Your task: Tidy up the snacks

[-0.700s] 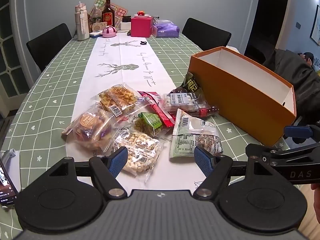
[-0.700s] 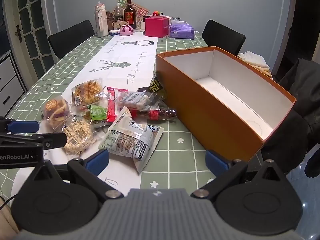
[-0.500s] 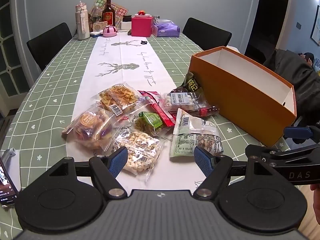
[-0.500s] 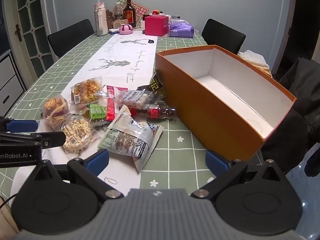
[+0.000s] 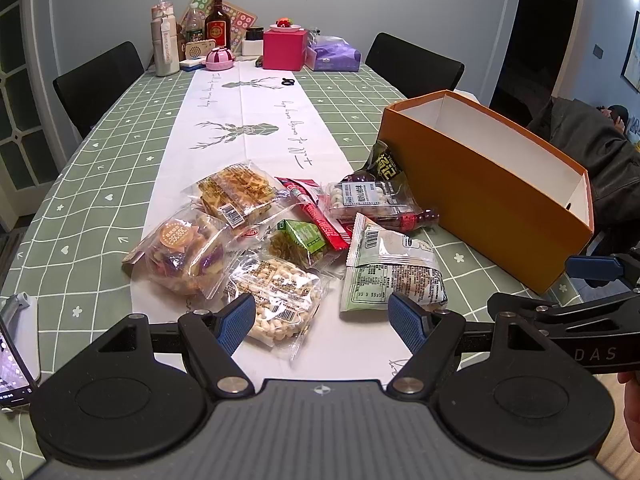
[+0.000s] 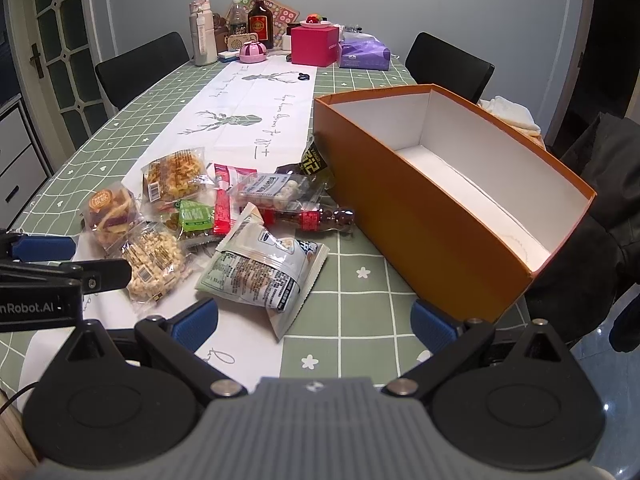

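Snacks: a loose pile of packets is spread on the white runner and green checked tablecloth (image 5: pixel 92 168), just left of the orange box (image 6: pixel 404 200); none is seen inside the box, whose white floor is bare.
Nearest packets: the pale green pouch (image 5: pixel 390 270) lies closest to both grippers; the clear peanut bag (image 5: pixel 276 296) lies beside it on the left.
Left gripper (image 5: pixel 322 322): jaws are held fairly wide, with nothing between the pads; it hangs above the table edge, angled down at the pile.
Right gripper (image 6: pixel 314 320): jaws are spread as wide as they go and are empty; it is aimed between the pouch and the box.
Step in hand: judged to be the approach to a first pick, with nothing yet sorted.
Advice: the pouch should be taken by its free flat edge, not across its puffed middle, so that air inside is not squeezed; it is best lifted clear of the box wall before release.
Risk: the small bottle (image 6: pixel 316 218) beside the pouch could be rolled if nudged.
Change from earlier frames: almost none is seen; packets, box and both grippers are found in the same places, jaws at the same spread.
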